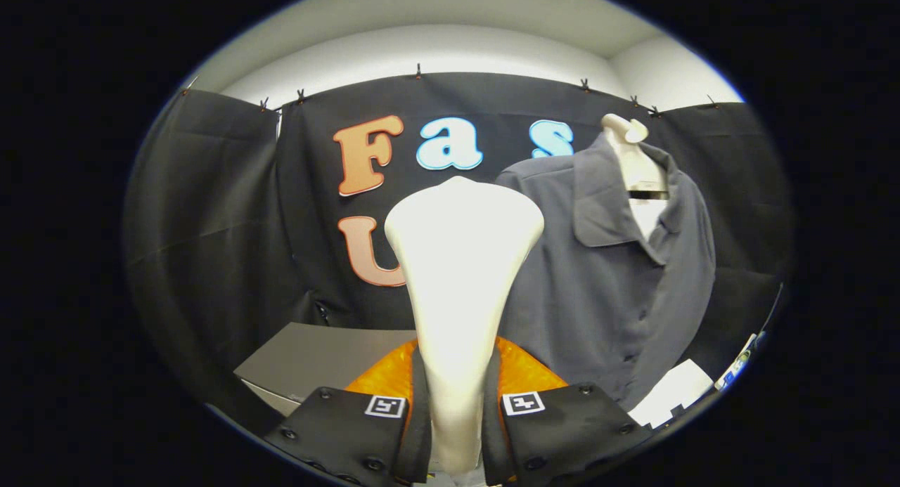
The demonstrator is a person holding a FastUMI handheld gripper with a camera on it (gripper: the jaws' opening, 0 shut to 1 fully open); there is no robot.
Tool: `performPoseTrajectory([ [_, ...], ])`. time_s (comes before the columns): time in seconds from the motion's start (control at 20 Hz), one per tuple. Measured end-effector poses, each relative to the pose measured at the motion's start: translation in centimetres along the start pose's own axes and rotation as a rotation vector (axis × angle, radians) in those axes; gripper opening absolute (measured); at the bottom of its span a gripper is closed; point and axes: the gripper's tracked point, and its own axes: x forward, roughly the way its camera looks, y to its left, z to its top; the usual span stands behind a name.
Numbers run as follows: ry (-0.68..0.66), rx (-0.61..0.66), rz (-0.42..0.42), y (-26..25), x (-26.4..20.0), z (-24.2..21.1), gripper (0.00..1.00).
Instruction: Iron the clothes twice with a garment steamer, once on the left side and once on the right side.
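The smooth, cream-white plastic garment steamer [460, 290] stands upright right in front of me, narrow at the handle and flaring to a broad rounded head that blocks much of what lies straight ahead. My gripper [457, 417] is clamped on its slim lower handle, one finger pressing each side, so I am holding the steamer.

Beyond the fingers and off to the right hangs the grey collared button-front shirt [619, 283], a soft matte fabric draped on a pale cream mannequin torso [633, 157] whose knobbed neck pokes out above the open collar. The steamer's head overlaps the shirt's near shoulder from my view; I cannot tell whether they touch.

Behind the steamer, to its left, a flat grey box-shaped surface [316, 360] sits low against the wall. Below the shirt's hem, to the right, lies a white sheet of paper [671, 395].
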Motion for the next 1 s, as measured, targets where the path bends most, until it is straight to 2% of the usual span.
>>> performPoseTrajectory([
  [0.25, -0.015, 0.026, -0.068, -9.6, 1.3, 0.8, 0.36],
  [0.35, -0.011, 0.014, -0.064, -12.5, 2.7, 0.1, 0.36],
  [0.65, 0.033, 0.031, 0.034, -16.1, 6.7, -3.1, 0.36],
  [0.8, 0.054, 0.013, 0.094, -16.3, 7.0, -5.0, 0.36],
  [1.0, 0.096, 0.009, 0.131, -16.6, 7.4, -7.8, 0.36],
])
